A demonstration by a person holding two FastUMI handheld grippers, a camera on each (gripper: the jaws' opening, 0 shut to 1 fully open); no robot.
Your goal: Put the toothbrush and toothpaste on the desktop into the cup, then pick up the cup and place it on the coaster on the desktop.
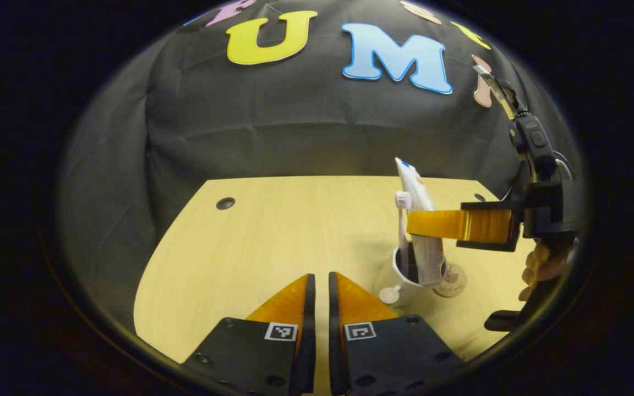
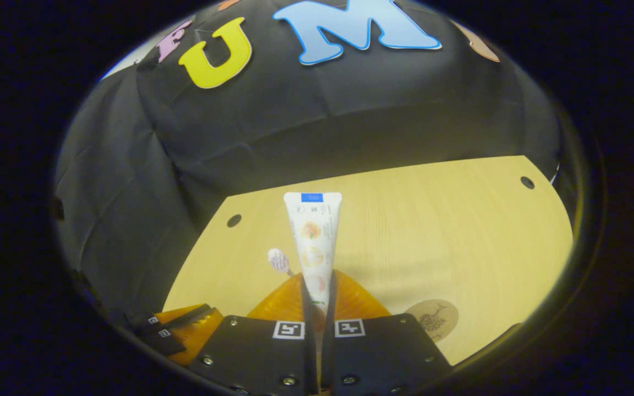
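The right gripper (image 1: 432,223) has the toothpaste (image 1: 421,220) pinched between its two fingers, partway up the tube, and the tube's lower end is already down inside the white cup (image 1: 405,280). Seen along that gripper's own fingers, the toothpaste (image 2: 313,242) stands up straight out of the clamp, flat crimped end on top. The toothbrush (image 1: 403,220) is standing in the cup too, bristle head up, just beside the tube; its head (image 2: 278,259) peeks out left of the tube in the right gripper view. So I'd call this the tail of the loading step: both things are in the cup, and one is held as it goes in. The left gripper (image 1: 317,297) hangs low over the desktop (image 1: 273,231) to the cup's left, fingers drawn nearly together with only a thin slit between them and nothing in them. The coaster (image 1: 452,283), a round wooden disc, lies flat on the desk right next to the cup, partly behind it from the left side, and shows again at (image 2: 433,319). The cup sits on the bare desk, not on the coaster. What comes next, I'd say, is a gentle release so the tube settles against the rim without tipping the cup, then a firm grip on the cup wall, a lift with the load kept upright, and a short carry onto the coaster.
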